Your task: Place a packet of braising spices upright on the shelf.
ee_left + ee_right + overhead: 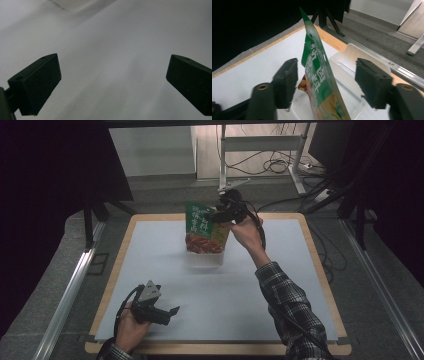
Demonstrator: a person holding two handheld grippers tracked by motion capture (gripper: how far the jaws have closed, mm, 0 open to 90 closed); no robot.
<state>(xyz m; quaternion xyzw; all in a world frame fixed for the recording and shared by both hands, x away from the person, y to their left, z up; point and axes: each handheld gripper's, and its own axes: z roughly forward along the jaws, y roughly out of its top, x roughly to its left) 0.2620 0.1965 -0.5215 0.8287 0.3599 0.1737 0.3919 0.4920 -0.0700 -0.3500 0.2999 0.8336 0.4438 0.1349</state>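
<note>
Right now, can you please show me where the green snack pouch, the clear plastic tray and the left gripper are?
green snack pouch [204, 227], high view, middle of its printed front.
clear plastic tray [352, 53], right gripper view, its far rim.
left gripper [172, 312], high view, between its open fingertips.

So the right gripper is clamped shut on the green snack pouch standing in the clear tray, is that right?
Not quite. The right gripper is open, not clamped: in the right gripper view its jaws stand apart on either side of the green snack pouch, with a clear gap at the right jaw. The pouch does stand upright in the clear tray.
</note>
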